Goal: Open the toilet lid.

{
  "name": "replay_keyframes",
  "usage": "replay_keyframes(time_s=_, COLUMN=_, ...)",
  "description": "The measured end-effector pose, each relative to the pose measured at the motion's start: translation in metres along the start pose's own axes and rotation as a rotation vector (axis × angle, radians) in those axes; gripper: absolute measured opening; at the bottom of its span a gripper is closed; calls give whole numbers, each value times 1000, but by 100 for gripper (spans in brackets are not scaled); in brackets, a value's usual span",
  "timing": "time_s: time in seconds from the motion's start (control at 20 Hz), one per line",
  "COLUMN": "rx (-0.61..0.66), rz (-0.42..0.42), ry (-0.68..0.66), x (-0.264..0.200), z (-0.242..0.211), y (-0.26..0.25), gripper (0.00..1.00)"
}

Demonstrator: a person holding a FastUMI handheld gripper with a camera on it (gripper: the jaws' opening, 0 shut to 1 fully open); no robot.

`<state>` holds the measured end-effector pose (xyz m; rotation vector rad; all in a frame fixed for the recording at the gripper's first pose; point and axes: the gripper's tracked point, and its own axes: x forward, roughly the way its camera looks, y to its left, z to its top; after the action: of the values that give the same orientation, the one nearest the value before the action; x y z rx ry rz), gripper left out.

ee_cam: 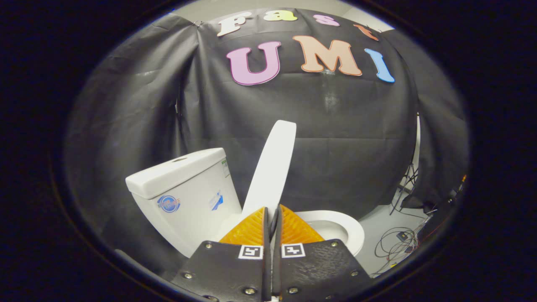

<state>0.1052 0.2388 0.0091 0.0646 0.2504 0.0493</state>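
My tongs (273,214) pinch the raised lid (272,167) by its edge, mid-swing; next I'd ease it back toward the tank (184,188).

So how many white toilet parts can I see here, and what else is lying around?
White toilet parts: 3, the tank, the raised lid and the seat.
Stickers on the tank: 2.
Cable tangles on the floor: 1.
Gripper: 1, fingers nearly closed at the lid's base.
Total: 7.
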Motion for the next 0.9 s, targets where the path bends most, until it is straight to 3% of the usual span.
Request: replay_keyframes(time_s=0.9, rx=-95, rz=47, ry=-13, x=-3, z=-1, y=28, gripper=2)
